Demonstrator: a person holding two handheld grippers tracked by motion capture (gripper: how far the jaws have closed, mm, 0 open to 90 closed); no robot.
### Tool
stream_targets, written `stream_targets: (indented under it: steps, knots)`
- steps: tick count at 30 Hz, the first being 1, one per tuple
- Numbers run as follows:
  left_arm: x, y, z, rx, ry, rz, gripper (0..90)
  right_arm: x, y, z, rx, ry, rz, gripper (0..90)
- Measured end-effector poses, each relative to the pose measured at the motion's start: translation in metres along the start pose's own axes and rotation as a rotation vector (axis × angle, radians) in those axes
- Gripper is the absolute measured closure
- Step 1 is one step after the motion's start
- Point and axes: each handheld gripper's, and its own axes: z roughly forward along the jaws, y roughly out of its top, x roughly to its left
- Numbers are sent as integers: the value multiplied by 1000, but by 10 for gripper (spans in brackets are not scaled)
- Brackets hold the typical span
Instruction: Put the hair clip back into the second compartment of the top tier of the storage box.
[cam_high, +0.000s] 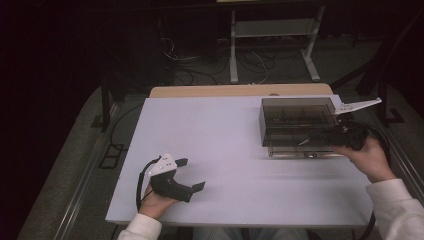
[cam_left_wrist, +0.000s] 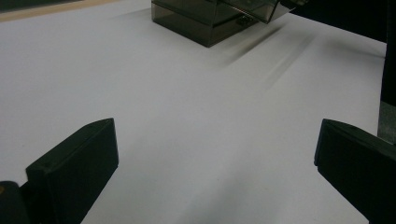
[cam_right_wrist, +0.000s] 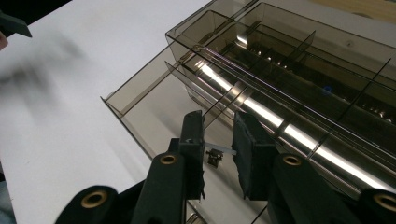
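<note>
Surface: white table (cam_high: 225, 145), dim room behind, cables and a stand's legs on the floor beyond.
Item: smoked transparent organiser box (cam_high: 298, 120) with thin dividers, standing at the far right of the table; a drawer or tray (cam_right_wrist: 154, 116) of it appears drawn out toward the person.
Long axis of item: runs left to right across the table in the high view; the compartments run along it.
Right gripper (cam_right_wrist: 219, 140): at the box's near right edge, jaws narrowed to a small gap, poised over the drawn-out tray.
Between the jaws: a small metal clip-like piece (cam_right_wrist: 215, 156) sits in the gap by a thin divider; whether the pads actually pinch it cannot be told.
Left gripper (cam_high: 192, 175): resting at the near left of the table, jaws spread wide, holding nothing, well apart from the box.
Direction of item from left gripper: ahead and to the right, far across bare table.
Nearer hand: the right, by a clear margin.
Judgement: the coming move likely belongs to the right gripper, working along the tray's front edge.
</note>
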Motion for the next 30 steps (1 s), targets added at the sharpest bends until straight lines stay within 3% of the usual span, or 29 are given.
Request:
stream_targets:
  steps: [19,30]
  knots:
    - [0,0,1,5,-2,1,0,-5,-1,16,26,-4,-20,721]
    - [0,0,1,7,-4,3,0,-3,-5,16,27,5,-16,609]
